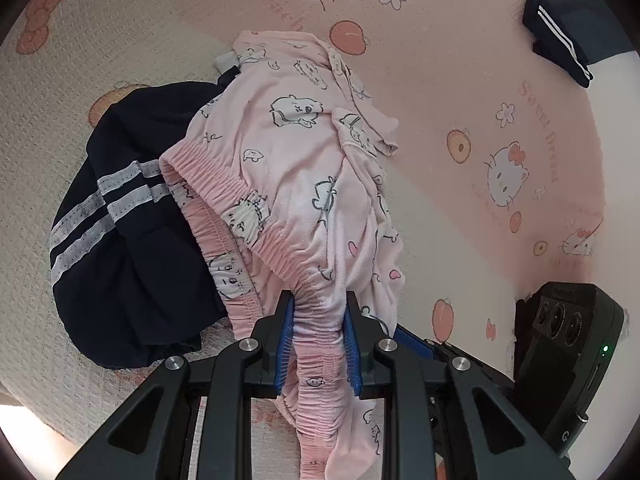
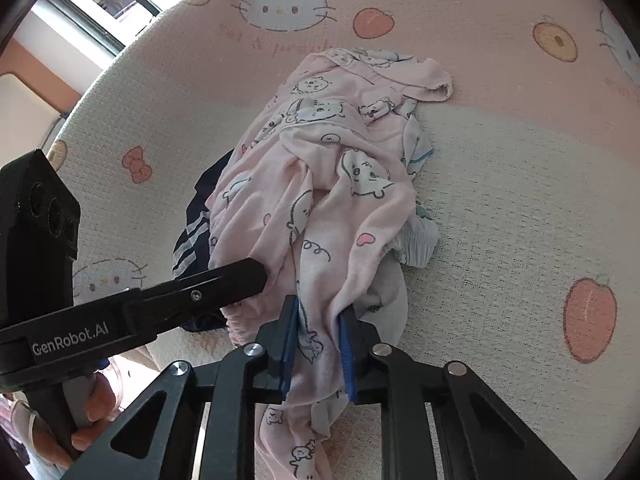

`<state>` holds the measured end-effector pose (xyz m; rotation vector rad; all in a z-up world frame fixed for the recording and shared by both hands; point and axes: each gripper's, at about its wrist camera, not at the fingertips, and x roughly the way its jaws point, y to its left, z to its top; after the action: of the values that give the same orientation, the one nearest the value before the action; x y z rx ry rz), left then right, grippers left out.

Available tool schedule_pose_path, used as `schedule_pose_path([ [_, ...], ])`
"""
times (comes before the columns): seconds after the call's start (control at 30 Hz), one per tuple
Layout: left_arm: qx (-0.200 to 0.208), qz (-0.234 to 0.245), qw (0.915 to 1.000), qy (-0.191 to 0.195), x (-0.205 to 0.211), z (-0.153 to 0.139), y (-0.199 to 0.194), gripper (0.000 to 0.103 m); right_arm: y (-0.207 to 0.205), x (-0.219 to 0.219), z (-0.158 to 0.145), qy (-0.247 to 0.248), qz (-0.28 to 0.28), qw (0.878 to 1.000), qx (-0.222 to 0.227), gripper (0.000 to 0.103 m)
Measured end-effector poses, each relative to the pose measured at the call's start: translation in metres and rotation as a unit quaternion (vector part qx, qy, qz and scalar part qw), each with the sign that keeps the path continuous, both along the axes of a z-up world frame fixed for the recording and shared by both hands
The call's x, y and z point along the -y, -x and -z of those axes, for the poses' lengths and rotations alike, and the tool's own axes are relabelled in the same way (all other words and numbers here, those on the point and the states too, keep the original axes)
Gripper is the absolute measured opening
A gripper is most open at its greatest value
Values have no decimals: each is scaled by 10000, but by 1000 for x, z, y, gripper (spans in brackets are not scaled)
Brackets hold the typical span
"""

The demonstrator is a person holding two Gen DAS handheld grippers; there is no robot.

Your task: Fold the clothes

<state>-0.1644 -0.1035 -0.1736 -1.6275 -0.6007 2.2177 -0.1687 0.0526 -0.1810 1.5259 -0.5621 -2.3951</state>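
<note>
Both tilt steeply down, bottom centre: the left hand-held gripper (image 1: 319, 312) pinches the pink pajama pants (image 1: 288, 152) by their waistband; the right hand-held gripper (image 2: 319, 320) pinches their bunched fabric.

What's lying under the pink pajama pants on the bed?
Under the pink pajama pants lies a navy garment with white stripes, sticking out on one side. The right wrist view shows a light blue ribbed piece peeking out opposite. How much more is buried there, the pants hide.

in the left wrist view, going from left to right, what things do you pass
Navy striped garment → pink printed pants, clamped in the left gripper → black camera unit of the other gripper; a second navy striped piece lies far right, up top.
</note>
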Motion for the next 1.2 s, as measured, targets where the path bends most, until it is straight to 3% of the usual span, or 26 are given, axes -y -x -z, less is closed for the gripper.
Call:
schedule_pose_path([
  [0.23, -112, 244, 9993, -248, -15, -10, 1, 18, -13, -17, -9, 142, 171, 9997, -58, 9],
  [0.5, -234, 531, 9974, -424, -40, -23, 0, 18, -13, -48, 9, 172, 775, 9960, 406, 6],
  [0.63, -225, 634, 9969, -416, -49, -21, 0, 18, -27, -69, 13, 1018, 1069, 9880, 463, 7],
  [0.73, -216, 657, 9968, -412, -53, -19, -1, 17, -33, -83, 1, 1291, 1314, 9826, 239, 10],
  [0.77, -199, 660, 9967, -438, -53, -19, -1, 17, -30, -85, -2, 1305, 1302, 9826, 216, 19],
  [0.8, -190, 656, 9966, -453, -52, -18, -1, 17, -28, -87, -6, 1327, 1307, 9822, 228, 40],
  [0.87, -190, 683, 9963, -488, -53, -17, -3, 17, -23, -88, -11, 1442, 1319, 9804, 266, 67],
  [0.97, -197, 736, 9962, -413, -55, -15, -5, 17, -15, -86, -15, 1684, 1206, 9780, 235, 68],
  [1.2, -144, 676, 9965, -476, -53, -8, -7, 18, 3, -62, -27, 1456, 687, 9866, 268, 67],
])
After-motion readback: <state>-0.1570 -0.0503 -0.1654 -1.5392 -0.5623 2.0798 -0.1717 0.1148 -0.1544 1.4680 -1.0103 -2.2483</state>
